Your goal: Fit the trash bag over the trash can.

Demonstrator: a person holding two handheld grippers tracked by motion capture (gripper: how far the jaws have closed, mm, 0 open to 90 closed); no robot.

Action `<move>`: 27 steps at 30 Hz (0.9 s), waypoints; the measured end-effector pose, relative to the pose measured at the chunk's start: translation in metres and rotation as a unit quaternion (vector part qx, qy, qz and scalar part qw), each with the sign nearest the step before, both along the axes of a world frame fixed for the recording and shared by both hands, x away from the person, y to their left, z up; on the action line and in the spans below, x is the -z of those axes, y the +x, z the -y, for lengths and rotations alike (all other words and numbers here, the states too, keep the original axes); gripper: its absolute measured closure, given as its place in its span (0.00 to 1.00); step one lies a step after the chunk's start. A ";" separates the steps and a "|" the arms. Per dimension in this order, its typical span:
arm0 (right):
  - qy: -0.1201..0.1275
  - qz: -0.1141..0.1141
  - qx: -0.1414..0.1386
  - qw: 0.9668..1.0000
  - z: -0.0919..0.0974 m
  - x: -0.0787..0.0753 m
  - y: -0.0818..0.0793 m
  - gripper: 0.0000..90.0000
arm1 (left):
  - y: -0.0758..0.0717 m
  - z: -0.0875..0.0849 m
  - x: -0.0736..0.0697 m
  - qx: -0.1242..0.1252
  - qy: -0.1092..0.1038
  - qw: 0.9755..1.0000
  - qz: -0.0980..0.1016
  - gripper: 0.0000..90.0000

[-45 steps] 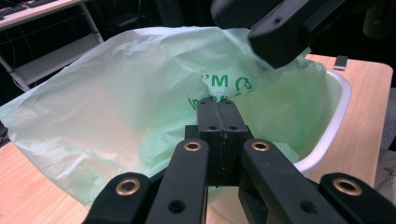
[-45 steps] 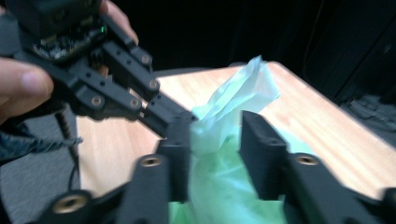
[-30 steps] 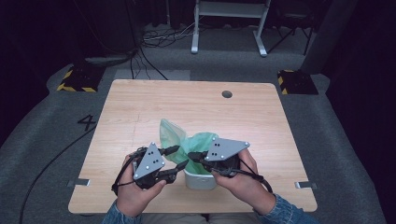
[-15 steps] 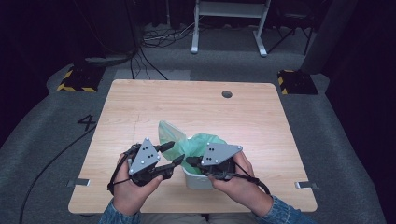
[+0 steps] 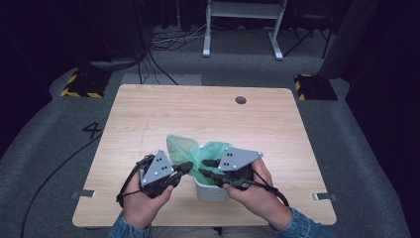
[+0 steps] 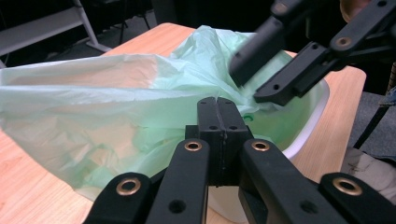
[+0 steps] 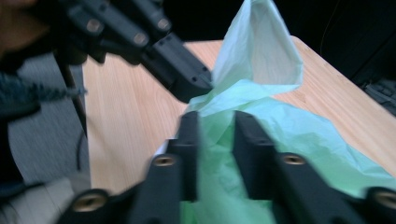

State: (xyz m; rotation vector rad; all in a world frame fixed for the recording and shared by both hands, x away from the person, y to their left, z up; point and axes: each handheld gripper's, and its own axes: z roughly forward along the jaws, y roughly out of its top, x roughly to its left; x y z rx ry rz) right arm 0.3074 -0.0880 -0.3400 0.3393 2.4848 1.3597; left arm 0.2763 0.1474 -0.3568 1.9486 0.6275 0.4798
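A: What does the high view give that the tool views lack?

B: The whole counter, with a white bin near its front edge between two hands, and a green bag spilling from the bin toward the counter's middle.

A: And up close?

B: The left tool view shows the bag lining the bin's inside. The left tool has just closed; its jaws meet at the bag's edge by the bin's rim, though pinched film is hard to make out.

A: The right tool?

B: Its jaws have just been opening; they stand partly apart with bag film between them, not pressed.
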 end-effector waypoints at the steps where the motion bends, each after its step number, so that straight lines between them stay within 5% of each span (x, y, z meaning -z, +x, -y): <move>1: 0.006 -0.008 0.001 1.000 0.000 0.000 0.001 0.71 | 0.000 0.000 0.000 -0.001 0.001 1.000 0.004 1.00; 13: 0.031 -0.028 0.027 0.999 -0.008 0.000 0.008 0.73 | 0.002 -0.001 0.007 0.000 0.023 1.000 0.000 1.00; 18: 0.021 -0.022 0.038 0.999 -0.015 0.002 0.010 0.73 | 0.000 0.001 0.008 0.006 0.029 1.000 0.003 1.00; 23: 0.001 -0.011 0.042 0.999 -0.014 0.000 0.013 0.97 | -0.004 -0.002 0.006 0.009 0.032 0.999 0.006 1.00; 27: 0.000 -0.004 0.050 0.999 -0.006 -0.006 0.020 1.00 | -0.006 -0.007 0.007 0.007 0.031 0.999 0.000 1.00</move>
